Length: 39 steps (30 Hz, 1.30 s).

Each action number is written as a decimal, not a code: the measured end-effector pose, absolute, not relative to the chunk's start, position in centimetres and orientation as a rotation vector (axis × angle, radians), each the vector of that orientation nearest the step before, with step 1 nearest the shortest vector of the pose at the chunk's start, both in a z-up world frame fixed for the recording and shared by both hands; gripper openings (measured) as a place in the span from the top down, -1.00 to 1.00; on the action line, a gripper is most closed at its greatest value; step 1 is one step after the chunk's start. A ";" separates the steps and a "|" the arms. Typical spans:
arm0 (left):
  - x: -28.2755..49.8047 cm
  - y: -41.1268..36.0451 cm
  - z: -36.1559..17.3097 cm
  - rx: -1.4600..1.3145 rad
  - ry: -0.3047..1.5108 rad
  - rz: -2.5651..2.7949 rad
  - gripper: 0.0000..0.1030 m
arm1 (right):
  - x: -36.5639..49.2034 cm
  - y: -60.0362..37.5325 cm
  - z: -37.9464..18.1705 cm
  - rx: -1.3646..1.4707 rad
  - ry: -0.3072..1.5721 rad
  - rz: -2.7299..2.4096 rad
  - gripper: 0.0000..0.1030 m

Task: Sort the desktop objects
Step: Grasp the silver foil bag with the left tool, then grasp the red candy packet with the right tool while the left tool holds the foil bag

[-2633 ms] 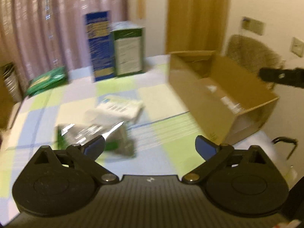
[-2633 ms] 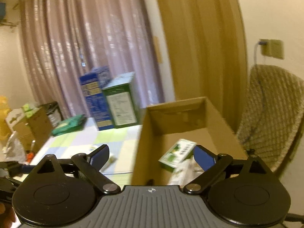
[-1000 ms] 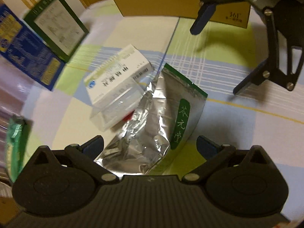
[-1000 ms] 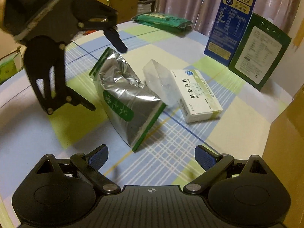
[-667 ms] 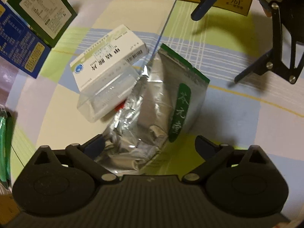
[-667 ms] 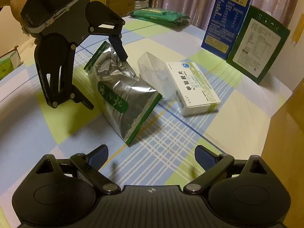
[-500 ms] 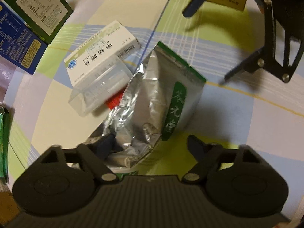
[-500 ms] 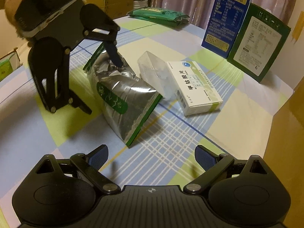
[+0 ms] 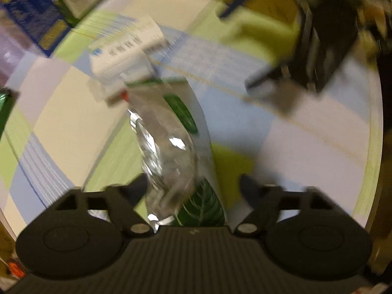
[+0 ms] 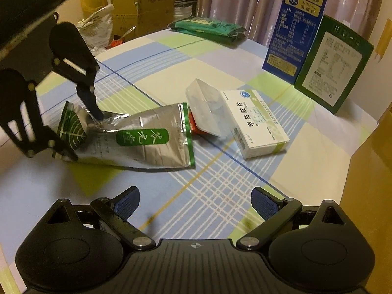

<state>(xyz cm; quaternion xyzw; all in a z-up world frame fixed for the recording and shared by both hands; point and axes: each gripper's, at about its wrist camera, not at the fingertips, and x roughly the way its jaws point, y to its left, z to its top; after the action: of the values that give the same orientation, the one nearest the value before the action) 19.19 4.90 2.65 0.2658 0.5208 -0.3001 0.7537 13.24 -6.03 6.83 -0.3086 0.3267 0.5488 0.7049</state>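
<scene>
A silver foil pouch [image 10: 137,139] with green trim lies on the checked tablecloth. My left gripper [image 10: 80,134] straddles its bottom end, one fingertip [image 10: 94,106] pressing on top and the other at the table beneath; the jaws still stand apart. In the blurred left wrist view the pouch [image 9: 171,147] runs between my left gripper's [image 9: 193,186] fingers. Beside the pouch lie a clear plastic case [image 10: 208,107] and a white medicine box [image 10: 257,122]. My right gripper [image 10: 196,203] hovers open and empty over the tablecloth, in front of the pouch.
A blue carton [image 10: 299,22] and a green carton [image 10: 335,63] stand at the back right. A green packet [image 10: 208,27] lies at the far edge. A cardboard box wall [image 10: 374,171] rises at the right. Boxes and bags [image 10: 127,7] sit beyond the table.
My left gripper has come down over the pouch's bottom end, and the pouch has swung round on the table, away from the clear case. My right gripper has barely moved.
</scene>
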 end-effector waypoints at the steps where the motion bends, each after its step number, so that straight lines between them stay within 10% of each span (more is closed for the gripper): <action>1: 19.5 5.0 3.0 0.549 1.117 -0.626 -0.75 | 13.2 -6.0 6.9 -0.682 0.724 1.221 -0.84; 13: 24.2 4.9 -1.0 0.374 1.240 -0.516 -0.76 | 13.3 -5.6 6.6 -0.682 0.730 1.198 -0.84; 27: 22.3 8.6 -0.7 0.364 1.289 -0.432 0.05 | 14.3 -4.1 5.6 -0.622 0.765 1.178 -0.83; 32: 22.1 12.3 -0.5 0.258 1.291 -0.314 0.06 | 14.7 -2.7 5.8 -0.563 0.773 1.172 -0.38; 39: 23.4 14.4 -0.4 0.191 1.255 -0.238 0.06 | 15.5 -0.1 5.1 -0.451 0.841 1.173 -0.25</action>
<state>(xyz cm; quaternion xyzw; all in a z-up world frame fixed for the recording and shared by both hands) 23.37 14.39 -0.42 0.0888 0.5847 -0.1110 0.7987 15.47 -0.12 5.08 -0.2045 0.3814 0.5323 0.7276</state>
